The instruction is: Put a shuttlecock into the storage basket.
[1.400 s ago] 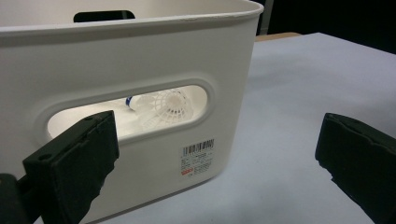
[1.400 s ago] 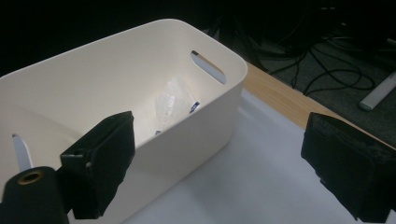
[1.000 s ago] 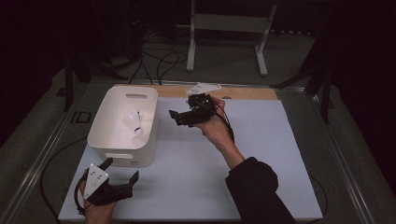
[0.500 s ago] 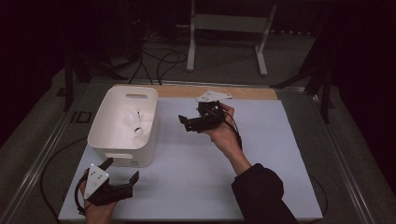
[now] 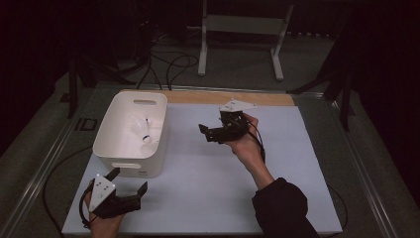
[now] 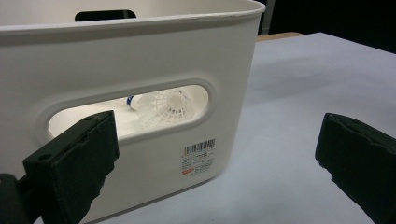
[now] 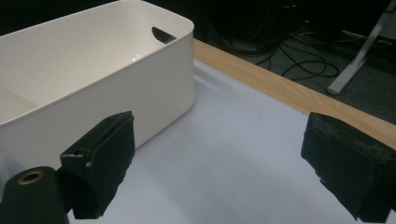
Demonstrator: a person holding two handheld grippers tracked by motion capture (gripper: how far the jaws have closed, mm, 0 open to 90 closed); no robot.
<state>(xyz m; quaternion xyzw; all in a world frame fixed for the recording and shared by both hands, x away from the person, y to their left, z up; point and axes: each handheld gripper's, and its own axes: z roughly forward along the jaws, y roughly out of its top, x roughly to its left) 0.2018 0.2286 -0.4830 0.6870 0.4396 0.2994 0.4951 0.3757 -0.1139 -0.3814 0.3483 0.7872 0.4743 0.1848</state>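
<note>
Shuttlecocks (image 5: 143,133) are seen lying inside the white tub (image 5: 112,128) at the table's left. The left gripper (image 5: 130,184) is held just before the tub's near wall, jaws spread, empty. The right gripper (image 5: 206,132) is held raised beside the tub, jaws apart, empty.

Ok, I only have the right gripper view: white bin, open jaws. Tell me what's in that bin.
Observer: A white shuttlecock lies inside the bin, maybe a second one beside it.
Operator: Now give me the left gripper.
Observer: The left gripper is held open just short of the bin's near end, facing its handle slot.
Operator: Describe that end.
Observer: A barcode label sits below the slot, and the shuttlecock shows through the slot.
</note>
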